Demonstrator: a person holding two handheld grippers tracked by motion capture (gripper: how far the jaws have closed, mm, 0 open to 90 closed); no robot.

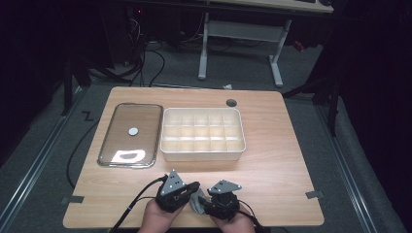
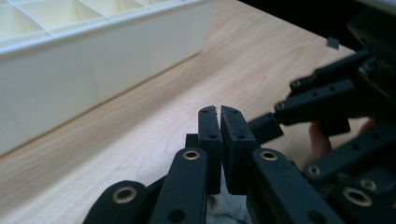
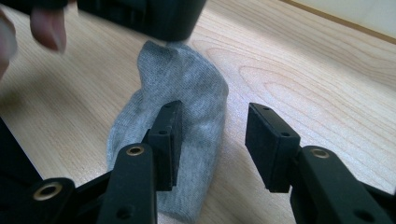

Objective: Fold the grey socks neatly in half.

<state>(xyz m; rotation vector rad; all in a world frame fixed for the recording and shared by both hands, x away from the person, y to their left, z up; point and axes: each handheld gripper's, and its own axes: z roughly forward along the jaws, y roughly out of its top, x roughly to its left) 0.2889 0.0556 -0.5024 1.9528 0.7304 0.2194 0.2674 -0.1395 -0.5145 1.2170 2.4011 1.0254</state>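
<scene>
Grey sock (image 3: 187,116) lies on the table (image 1: 272,160) in front of the white divided tray (image 1: 203,133), between both grippers. Left gripper (image 2: 219,140) jaws pressed together, apparently pinching the sock's upper end. Right gripper (image 3: 212,144) jaws apart, straddling the sock. Likely soft, light, floppy knit; best pinched at a bunched fold.

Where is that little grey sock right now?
The grey sock lies on the table near its front edge, between the left gripper and right gripper.
</scene>
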